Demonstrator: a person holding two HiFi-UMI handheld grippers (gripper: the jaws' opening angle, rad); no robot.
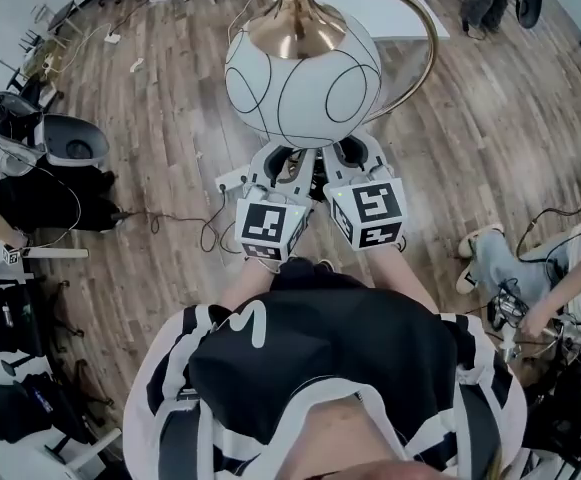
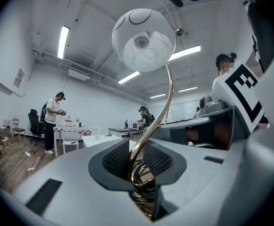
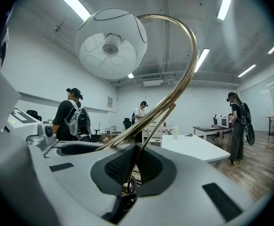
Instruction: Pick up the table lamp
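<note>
The table lamp has a white globe shade (image 1: pixel 300 78) with thin black lines and a curved brass stem (image 1: pixel 425 38). It hangs in the air over the wooden floor, held from below by both grippers side by side. My left gripper (image 1: pixel 282 164) is shut on the brass stem (image 2: pixel 158 114) near its coiled foot, with the globe (image 2: pixel 144 41) overhead. Beside it, my right gripper (image 1: pixel 353 158) is shut on a thin brass rod of the lamp (image 3: pixel 136 161), under the arc (image 3: pixel 184 74) and the globe (image 3: pixel 111 44). In the head view the globe hides both sets of fingertips.
A grey chair (image 1: pixel 70 143) and cables (image 1: pixel 170 218) lie on the floor at left. A seated person (image 1: pixel 530 268) with equipment is at right. A white table (image 1: pixel 390 3) stands ahead. Several people stand at tables (image 3: pixel 198 147) further off.
</note>
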